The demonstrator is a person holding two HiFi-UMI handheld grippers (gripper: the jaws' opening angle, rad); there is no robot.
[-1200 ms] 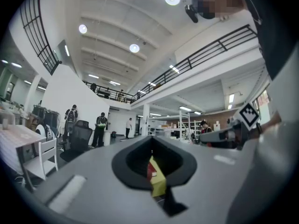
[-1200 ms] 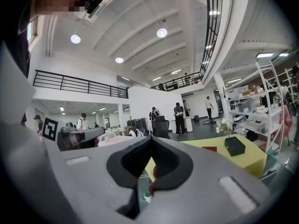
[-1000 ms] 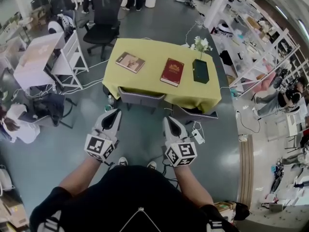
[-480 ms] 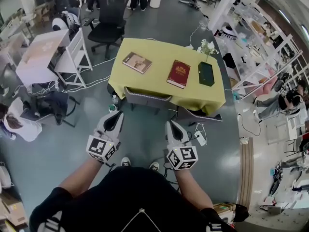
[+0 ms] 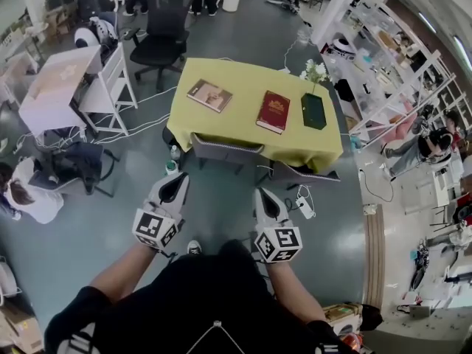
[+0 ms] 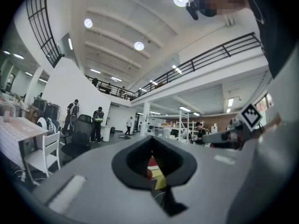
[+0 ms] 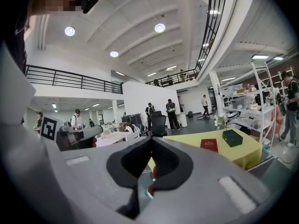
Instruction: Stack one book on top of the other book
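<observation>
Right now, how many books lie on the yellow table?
2: a tan book near the left end, a red book in the middle. The dark green item further right looks like a box.

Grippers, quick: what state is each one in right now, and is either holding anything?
Left gripper: closed, holding nothing.
Right gripper: closed, holding nothing.

At the bottom of my head view I wear a black top [image 5: 210, 301] with white print on its sleeves. My left gripper [image 5: 179, 177] and right gripper [image 5: 260, 193] are pale grey shells with black teardrop openings, each backed by a black-and-white marker cube [image 5: 155, 228].
</observation>
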